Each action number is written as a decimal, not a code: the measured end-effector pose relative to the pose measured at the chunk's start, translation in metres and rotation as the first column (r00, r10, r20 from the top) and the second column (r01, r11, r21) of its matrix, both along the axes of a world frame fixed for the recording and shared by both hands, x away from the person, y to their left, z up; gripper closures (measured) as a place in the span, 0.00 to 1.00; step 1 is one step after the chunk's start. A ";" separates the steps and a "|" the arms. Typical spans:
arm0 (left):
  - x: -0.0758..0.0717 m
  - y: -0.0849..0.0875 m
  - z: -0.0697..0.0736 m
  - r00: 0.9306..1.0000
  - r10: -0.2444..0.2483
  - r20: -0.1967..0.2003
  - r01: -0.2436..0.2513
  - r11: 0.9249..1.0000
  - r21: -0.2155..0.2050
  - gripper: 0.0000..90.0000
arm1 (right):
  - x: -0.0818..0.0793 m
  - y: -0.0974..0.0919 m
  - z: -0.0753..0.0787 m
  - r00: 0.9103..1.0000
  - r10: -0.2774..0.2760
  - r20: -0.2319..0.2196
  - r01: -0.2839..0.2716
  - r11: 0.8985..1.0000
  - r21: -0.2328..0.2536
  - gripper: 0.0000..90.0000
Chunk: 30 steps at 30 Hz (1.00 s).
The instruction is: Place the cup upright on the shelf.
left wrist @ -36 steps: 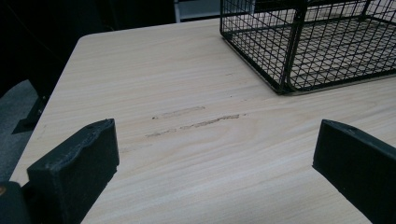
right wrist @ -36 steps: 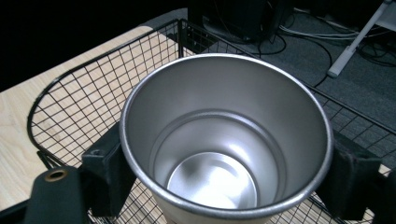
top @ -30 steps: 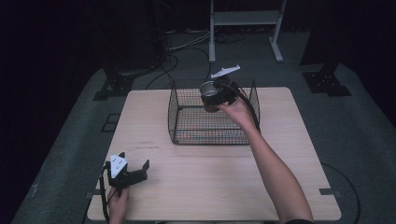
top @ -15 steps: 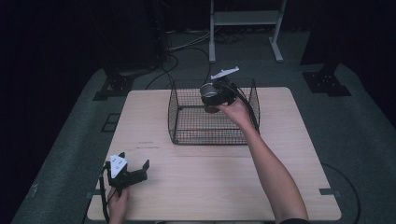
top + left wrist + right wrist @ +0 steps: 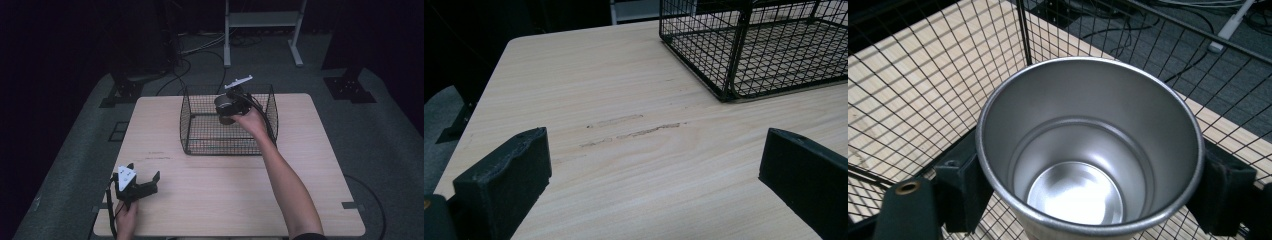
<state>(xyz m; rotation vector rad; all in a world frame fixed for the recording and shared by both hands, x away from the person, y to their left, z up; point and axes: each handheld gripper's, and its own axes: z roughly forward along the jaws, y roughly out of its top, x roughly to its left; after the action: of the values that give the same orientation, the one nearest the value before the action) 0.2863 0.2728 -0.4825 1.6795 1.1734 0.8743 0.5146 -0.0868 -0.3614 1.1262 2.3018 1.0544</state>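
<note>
Pale wooden worktop [image 5: 300, 200], bearing a black wire basket [image 5: 200, 145] toward its far edge. Inside that basket, raised off its mesh floor, a stainless steel cup [image 5: 226, 106], open mouth empty and bright in the right gripper view, clamped at its two sides by the right claw [image 5: 1088, 185]. Near the front left corner of the worktop, well apart from the basket, the left claw [image 5: 145, 183], spread wide with nothing between its jaws.
</note>
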 end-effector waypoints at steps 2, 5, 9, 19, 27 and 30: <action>0.000 0.000 0.000 1.000 -0.001 0.000 0.001 1.000 0.005 0.00 | 0.001 0.000 -0.001 1.000 0.000 -0.004 0.000 1.000 -0.005 0.20; 0.000 0.000 0.000 1.000 -0.001 0.004 0.001 1.000 0.003 0.00 | 0.003 -0.001 -0.005 1.000 -0.004 -0.019 0.004 1.000 -0.015 0.20; 0.000 0.000 0.000 1.000 -0.001 0.002 0.001 1.000 0.004 0.00 | 0.010 -0.003 -0.016 0.998 -0.005 -0.055 0.004 1.000 -0.024 0.19; 0.000 0.000 0.000 1.000 -0.001 0.001 0.001 1.000 0.000 0.00 | 0.017 -0.012 -0.033 0.994 -0.036 -0.101 0.031 0.998 -0.054 0.19; 0.000 0.000 0.000 1.000 -0.001 0.002 0.001 1.000 0.002 0.00 | 0.021 -0.014 -0.040 0.991 -0.042 -0.127 0.032 0.996 -0.081 0.19; 0.000 0.000 0.000 1.000 -0.001 0.002 0.001 1.000 0.001 0.00 | 0.021 -0.013 -0.041 0.990 -0.036 -0.134 0.024 0.995 -0.095 0.19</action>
<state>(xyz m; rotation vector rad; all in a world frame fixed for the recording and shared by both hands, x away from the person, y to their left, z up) 0.2864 0.2726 -0.4827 1.6798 1.1712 0.8757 0.5359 -0.1002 -0.4022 1.2253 2.4032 0.8738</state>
